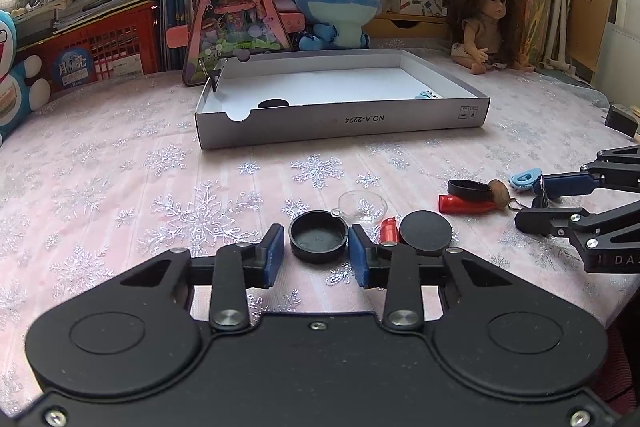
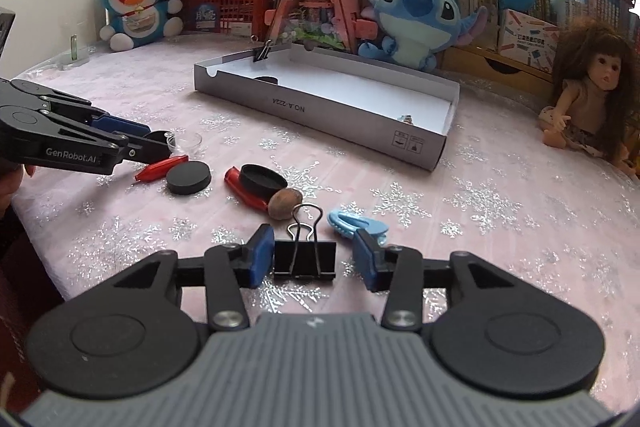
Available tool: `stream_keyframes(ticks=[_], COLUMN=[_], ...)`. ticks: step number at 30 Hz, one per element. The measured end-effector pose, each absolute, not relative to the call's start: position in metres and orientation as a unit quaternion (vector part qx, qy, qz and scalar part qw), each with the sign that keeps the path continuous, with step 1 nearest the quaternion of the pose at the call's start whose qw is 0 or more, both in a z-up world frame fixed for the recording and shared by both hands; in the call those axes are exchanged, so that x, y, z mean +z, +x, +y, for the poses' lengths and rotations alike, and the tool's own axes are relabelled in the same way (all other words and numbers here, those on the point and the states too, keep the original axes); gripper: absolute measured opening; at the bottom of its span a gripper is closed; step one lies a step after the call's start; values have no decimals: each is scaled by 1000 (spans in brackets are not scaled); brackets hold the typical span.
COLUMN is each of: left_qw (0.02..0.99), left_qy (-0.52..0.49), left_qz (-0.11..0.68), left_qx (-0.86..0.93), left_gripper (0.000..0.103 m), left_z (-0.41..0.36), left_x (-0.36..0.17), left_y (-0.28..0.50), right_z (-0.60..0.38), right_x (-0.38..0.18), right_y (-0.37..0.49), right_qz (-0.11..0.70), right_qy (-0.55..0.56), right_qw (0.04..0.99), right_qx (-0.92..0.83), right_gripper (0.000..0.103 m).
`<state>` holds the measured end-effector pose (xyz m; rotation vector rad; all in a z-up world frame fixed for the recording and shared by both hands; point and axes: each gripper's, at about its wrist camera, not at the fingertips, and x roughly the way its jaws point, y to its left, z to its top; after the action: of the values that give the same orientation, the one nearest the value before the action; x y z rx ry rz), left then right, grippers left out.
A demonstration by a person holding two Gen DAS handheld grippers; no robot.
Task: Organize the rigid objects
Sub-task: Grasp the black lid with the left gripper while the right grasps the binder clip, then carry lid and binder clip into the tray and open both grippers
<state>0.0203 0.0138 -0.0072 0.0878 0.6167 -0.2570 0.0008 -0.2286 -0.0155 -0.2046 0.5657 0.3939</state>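
Note:
My left gripper (image 1: 317, 247) is low on the pink cloth with a black round cap (image 1: 318, 241) between its blue pads. The right pad touches the cap and a thin gap shows at the left pad; the cap rests on the cloth. My right gripper (image 2: 313, 245) stands open around a black binder clip (image 2: 305, 261), clear of it on both sides. A black disc (image 1: 426, 233), a red piece (image 1: 390, 230) and a clear dish (image 1: 362, 207) lie just beyond the left gripper. The shallow white box (image 1: 340, 125) sits farther back.
Near the right gripper lie a light-blue clip (image 2: 356, 223), a walnut (image 2: 285, 202) and a black ring on a red tube (image 2: 244, 189). The box holds a black disc (image 1: 273, 103) and a blue piece (image 1: 426, 94). Plush toys, a doll (image 1: 486, 23) and books line the back.

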Motion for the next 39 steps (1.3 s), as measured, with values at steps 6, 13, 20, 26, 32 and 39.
stream_keyframes(ticks=[6,13,20,26,32,39], left_qw=[947,951,955,961,961,961], left_qy=[41,24,16,-4,-21,-31], left_qz=[295,289,282,270,270,269], left_qx=[-118,-103,-85,-55,-46,-52], left_gripper=[34,30,30,30,30,30], left_z=[13,12,14,28,35,34], left_x=[-9,-14,-7,8,19,34], left_y=[20,16,10,18,33,57], right_z=[-228,-225,-219,-223,-226,-230], right_x=[-15,-17,-13,-4,2,17], right_y=[-6,-11,-12,-2,8,28], right_qz=[276,276,262,248,241,233], right_qy=[-102,-69,-66,-63,-56,-41], right_qw=[937,938,940,948,954,961], right_qx=[188,199,209,188,166,141], right_gripper=[61,37,37,37,37,37])
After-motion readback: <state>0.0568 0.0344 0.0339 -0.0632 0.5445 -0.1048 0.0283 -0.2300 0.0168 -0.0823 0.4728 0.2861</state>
